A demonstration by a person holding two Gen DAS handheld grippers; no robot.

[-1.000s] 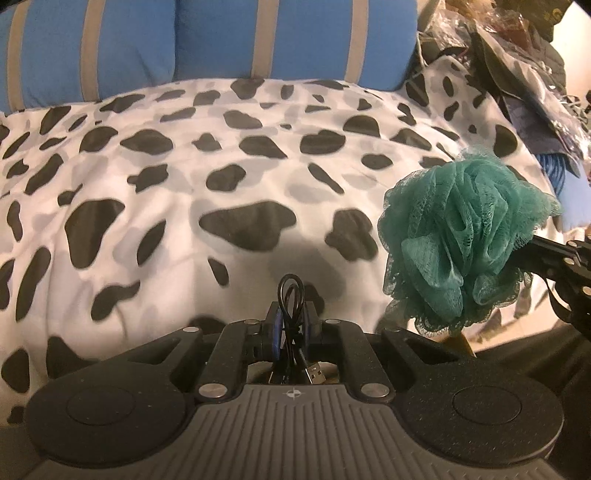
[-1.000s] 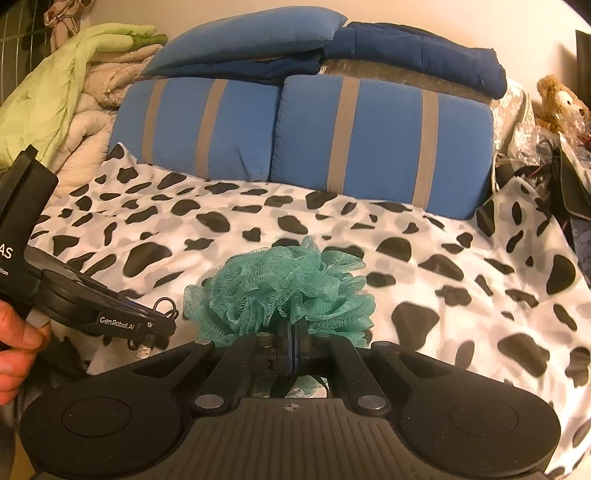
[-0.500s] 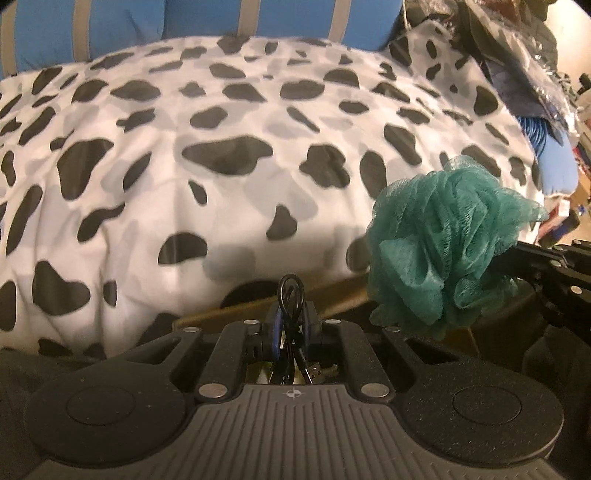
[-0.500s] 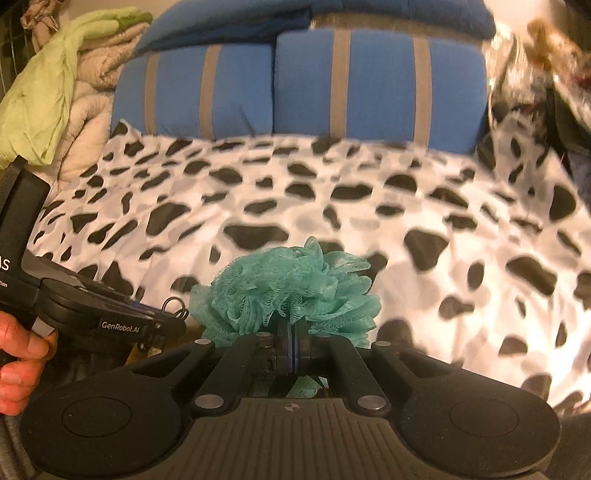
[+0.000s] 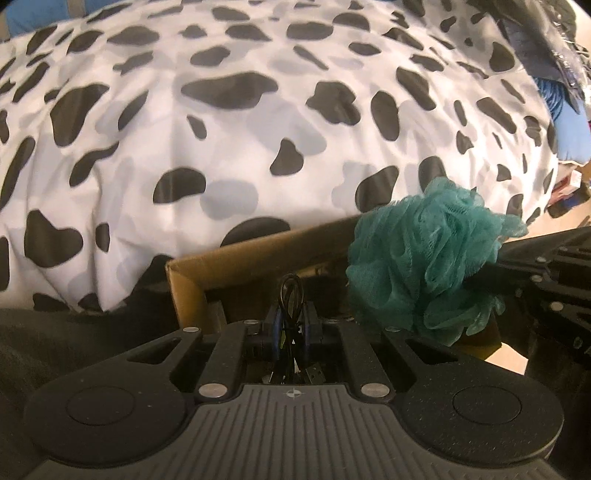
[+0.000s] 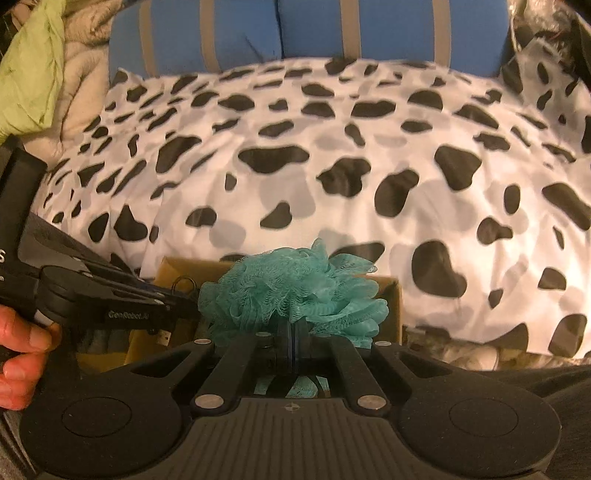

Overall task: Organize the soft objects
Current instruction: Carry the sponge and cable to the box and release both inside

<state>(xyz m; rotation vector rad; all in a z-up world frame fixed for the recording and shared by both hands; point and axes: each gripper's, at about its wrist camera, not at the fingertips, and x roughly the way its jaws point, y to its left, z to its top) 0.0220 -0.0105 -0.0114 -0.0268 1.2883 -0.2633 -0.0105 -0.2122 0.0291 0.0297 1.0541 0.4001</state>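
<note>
Teal frilly mesh pouf [image 6: 295, 291] pinched by right tool [image 6: 291, 334] | left tool [image 5: 291, 325] clamps looped black cable [image 5: 290, 295] | cardboard box [image 5: 192, 288]

Teal pouf over a cow-print cover

The pouf [image 6: 295, 291] is teal mesh, darker in the left wrist view [image 5: 424, 266]. The duvet [image 5: 240, 122] is white with black blotches and paler grey ones. The box [image 5: 229, 258] is plain brown cardboard. The pillows [image 6: 314, 33] are bright blue with grey-tan stripes. A blanket [image 6: 33, 70] at the far left is lime green beside beige bedding [image 6: 81, 88]. Both grippers [image 5: 291, 325] [image 6: 291, 343] are matte black with blue pads.
</note>
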